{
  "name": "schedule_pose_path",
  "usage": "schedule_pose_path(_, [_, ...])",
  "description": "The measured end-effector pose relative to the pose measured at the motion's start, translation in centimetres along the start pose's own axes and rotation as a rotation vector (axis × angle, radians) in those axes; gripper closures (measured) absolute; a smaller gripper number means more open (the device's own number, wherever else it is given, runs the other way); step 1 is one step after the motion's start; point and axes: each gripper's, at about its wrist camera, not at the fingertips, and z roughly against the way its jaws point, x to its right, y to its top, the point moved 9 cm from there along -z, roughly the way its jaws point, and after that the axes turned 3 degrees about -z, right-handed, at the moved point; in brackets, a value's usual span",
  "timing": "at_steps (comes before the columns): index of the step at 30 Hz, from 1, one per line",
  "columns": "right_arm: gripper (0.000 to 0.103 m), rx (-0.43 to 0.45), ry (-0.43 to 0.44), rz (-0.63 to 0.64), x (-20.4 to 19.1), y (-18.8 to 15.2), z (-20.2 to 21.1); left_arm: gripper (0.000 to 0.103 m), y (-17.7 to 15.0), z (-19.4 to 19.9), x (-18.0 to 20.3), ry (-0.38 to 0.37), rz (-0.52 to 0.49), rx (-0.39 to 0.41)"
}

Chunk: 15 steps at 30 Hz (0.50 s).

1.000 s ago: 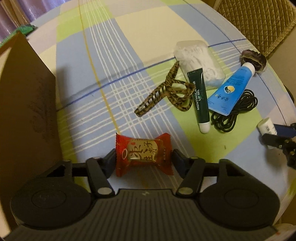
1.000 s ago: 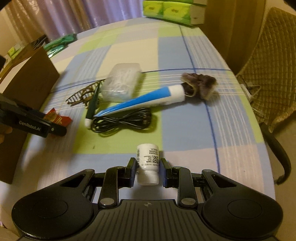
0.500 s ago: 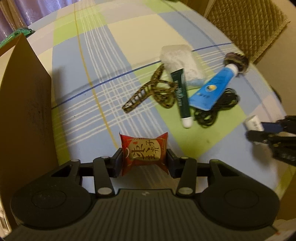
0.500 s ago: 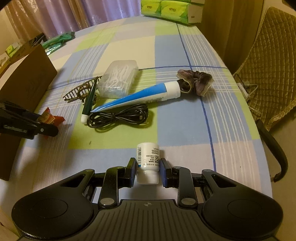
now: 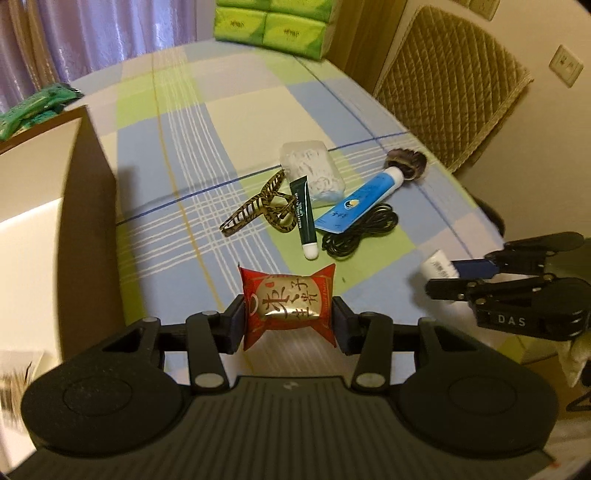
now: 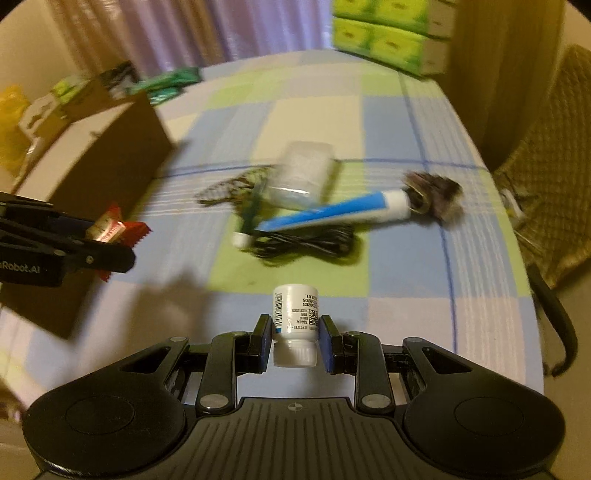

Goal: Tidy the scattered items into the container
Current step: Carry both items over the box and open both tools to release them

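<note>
Nearest in the left wrist view, the left tool [image 5: 288,319] is clamped on a red snack packet [image 5: 287,308], pads pressing both sides, the packet held clear above the surface [image 5: 177,155]. Over in the right wrist view, the right tool [image 6: 294,338] grips a small white bottle [image 6: 295,319], cap toward the camera, labelled body pointing out over the checked cloth.

Just left of the left tool rises the brown cardboard box [image 5: 86,221], its near wall tall and its top edge open; a bare strip of cloth runs between that wall and the packet. From the right wrist view the box [image 6: 99,166] sits beyond the left tool, blurred.

Further out lies the cluster: a coiled black cable [image 5: 360,234] nearest, touching the blue tube [image 5: 356,203]; a green lip gel tube [image 5: 303,218] resting across a tiger-striped hair claw [image 5: 258,205]; behind them a clear box of floss picks [image 5: 314,171]; a dark scrunchie [image 5: 406,162] at the blue tube's cap, close to the surface's right edge.

Beyond the cluster the cloth is open all the way to the green tissue packs [image 5: 273,26] at the far edge. A quilted chair back [image 5: 447,92] stands past the right rim.
</note>
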Motion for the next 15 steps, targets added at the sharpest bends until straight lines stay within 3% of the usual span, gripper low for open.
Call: schedule_pose_path(15, [0.079,0.038,0.276,0.247,-13.4,1.5,3.8,0.061,-5.8,10.6,-5.1,0.087,0.120,0.107])
